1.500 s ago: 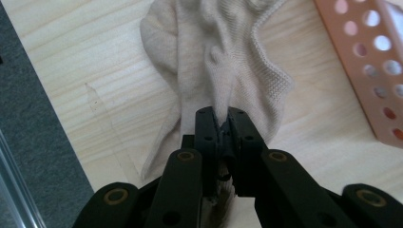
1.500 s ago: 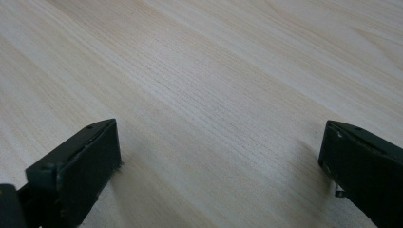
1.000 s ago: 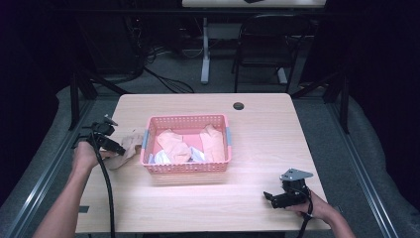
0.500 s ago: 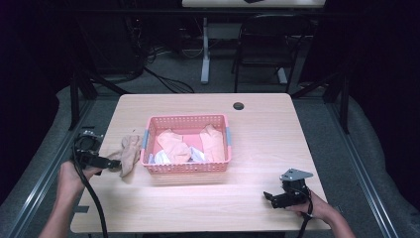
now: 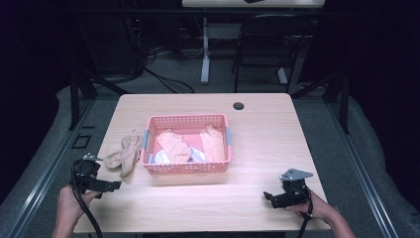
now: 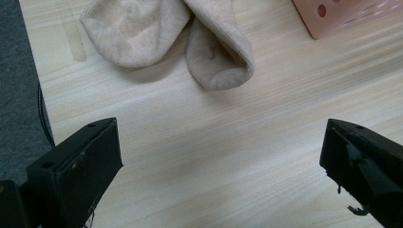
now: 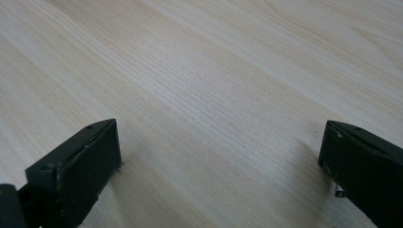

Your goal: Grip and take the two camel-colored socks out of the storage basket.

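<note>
A pair of beige socks (image 5: 125, 154) lay on the desk (image 5: 257, 144) near its left edge, just beside the left wall of the pink basket (image 5: 186, 167), outside of it. Inside the basket there were more beige socks and some white pieces. The left gripper (image 5: 113, 186) was at the front left corner of the desk, its jaws spread wide and holding nothing, with the socks a little ahead of them. The right gripper (image 5: 268, 196) rested near the front right corner, also spread and empty over the bare wood.
</note>
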`<state>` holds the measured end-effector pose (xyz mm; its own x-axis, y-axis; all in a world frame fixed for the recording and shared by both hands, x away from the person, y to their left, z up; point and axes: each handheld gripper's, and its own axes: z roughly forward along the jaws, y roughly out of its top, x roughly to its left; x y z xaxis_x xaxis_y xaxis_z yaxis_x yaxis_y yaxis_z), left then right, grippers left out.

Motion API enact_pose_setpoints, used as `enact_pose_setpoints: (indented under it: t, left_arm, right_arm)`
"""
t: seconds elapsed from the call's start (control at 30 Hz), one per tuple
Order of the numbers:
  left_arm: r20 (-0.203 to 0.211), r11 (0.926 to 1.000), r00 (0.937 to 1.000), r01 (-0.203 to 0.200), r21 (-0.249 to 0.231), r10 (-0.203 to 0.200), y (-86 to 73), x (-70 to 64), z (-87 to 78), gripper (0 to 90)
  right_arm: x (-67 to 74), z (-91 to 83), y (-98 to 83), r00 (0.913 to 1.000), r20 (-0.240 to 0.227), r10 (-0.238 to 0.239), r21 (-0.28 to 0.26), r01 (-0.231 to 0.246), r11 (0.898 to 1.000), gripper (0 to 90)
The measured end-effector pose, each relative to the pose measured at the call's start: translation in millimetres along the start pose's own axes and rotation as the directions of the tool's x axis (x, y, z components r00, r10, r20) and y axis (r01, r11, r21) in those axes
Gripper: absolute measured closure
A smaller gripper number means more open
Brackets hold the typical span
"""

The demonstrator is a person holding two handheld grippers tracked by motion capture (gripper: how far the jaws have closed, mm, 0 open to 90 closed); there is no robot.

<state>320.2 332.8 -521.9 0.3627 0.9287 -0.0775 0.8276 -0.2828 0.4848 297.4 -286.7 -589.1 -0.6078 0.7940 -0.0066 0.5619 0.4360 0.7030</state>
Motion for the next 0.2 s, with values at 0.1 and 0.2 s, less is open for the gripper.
enact_pose_setpoints:
  t: [0.1,0.2]
  left_arm:
    - [0.005,1.0,1.0,0.003,-0.007,-0.003,-3.1,0.9,2.5,0.0]
    - [0.0,1.0,1.0,-0.002,-0.007,0.002,-5.4,1.2,4.5,0.0]
  right_arm:
    - [0.0,-0.1,0.0,1.0,0.0,0.0,0.0,0.0,1.0,0.0]
    - [-0.1,0.0,0.0,1.0,0.0,0.001,0.0,-0.001,1.0,0.0]
